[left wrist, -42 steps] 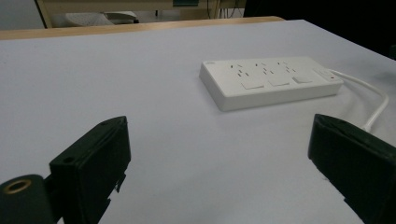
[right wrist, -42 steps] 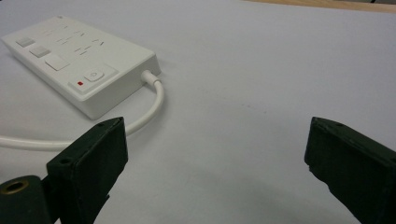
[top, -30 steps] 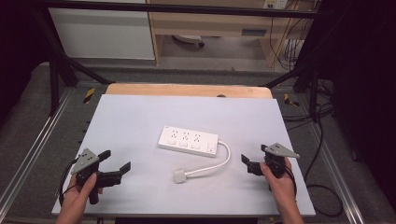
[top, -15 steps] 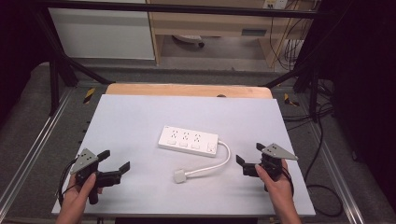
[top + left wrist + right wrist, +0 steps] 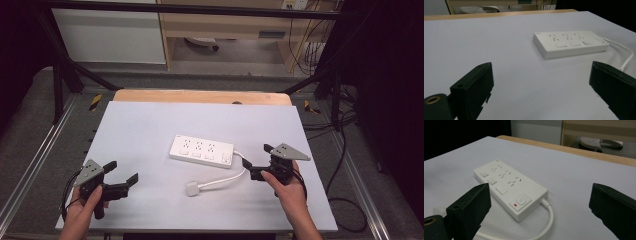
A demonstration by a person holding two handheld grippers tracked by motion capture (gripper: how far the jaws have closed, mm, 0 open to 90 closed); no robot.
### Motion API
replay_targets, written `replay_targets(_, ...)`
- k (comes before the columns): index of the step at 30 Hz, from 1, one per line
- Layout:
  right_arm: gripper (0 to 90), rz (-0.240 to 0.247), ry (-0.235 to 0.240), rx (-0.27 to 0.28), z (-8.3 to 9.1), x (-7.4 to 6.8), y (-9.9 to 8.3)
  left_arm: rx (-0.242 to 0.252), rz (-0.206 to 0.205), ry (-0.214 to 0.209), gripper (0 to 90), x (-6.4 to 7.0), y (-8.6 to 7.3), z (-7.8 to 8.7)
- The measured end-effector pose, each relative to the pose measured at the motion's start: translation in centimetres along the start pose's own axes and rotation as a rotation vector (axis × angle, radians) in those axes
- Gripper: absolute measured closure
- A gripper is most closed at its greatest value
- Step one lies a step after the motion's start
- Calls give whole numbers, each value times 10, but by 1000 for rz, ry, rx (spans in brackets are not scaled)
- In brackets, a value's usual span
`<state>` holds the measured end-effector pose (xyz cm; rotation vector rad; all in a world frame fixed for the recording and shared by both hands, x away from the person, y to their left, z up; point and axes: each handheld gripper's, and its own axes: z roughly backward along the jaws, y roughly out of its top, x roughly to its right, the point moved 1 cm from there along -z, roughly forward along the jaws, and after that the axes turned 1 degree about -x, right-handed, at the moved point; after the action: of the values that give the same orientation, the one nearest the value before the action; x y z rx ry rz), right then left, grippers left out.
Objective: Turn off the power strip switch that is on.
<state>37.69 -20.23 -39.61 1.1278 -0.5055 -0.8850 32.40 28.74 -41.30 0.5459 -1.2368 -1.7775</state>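
**Both grippers wide open, power strip lying between them**

I have the white power strip (image 5: 201, 150) lying flat near the middle of the pale table (image 5: 150, 125), sockets up. Its white cable (image 5: 226, 179) leaves the strip's right end, loops toward the near edge and ends in the plug (image 5: 193, 188), which rests on the table just in front of the strip.

My right gripper (image 5: 255, 168) sits just beside the strip's right end, above the cable's bend. Its jaws are spread wide with nothing between them, and I cannot tell whether it touches the cable. In the right gripper view the strip (image 5: 510, 188) lies ahead between the jaws, its red-marked main switch (image 5: 520, 201) nearest me.

My left gripper (image 5: 121, 172) is well apart from the strip, near the table's front left corner, jaws likewise wide and holding nothing. In the left gripper view the strip (image 5: 570, 43) lies ahead, right of centre.
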Motion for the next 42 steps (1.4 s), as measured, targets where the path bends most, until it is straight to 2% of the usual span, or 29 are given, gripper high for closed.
replay_targets(6, 89, -1, -3, 9, -9, -1, 11, -4, -3, 5, 55, 0, 0, 0)
replay_targets(16, 93, 7, -2, 39, -19, 0, 33, -10, -1, 4, 55, 0, -1, -1)
replay_targets(18, 57, 13, 1, 39, -22, 0, 37, -11, -2, 4, 55, 0, -1, -1)
replay_targets(20, 40, 47, -7, 25, -26, -3, 40, -10, 5, 3, 55, 0, -1, -1)
replay_targets(22, 27, 38, 0, 9, -31, -5, 43, -13, 4, 2, 55, 0, -1, -2)
replay_targets(26, 19, 40, 29, 22, -38, -8, 49, -13, 4, 0, 55, 0, -2, -1)
replay_targets(31, 31, 40, 40, 44, -44, -12, 58, -14, 3, 2, 55, 0, -2, -2)
replay_targets(35, 47, 50, 23, 68, -49, -15, 62, -15, 2, 0, 55, 0, -2, -2)
replay_targets(42, 96, 70, 25, 64, -56, -21, 63, -17, 2, -1, 55, 0, -2, -2)
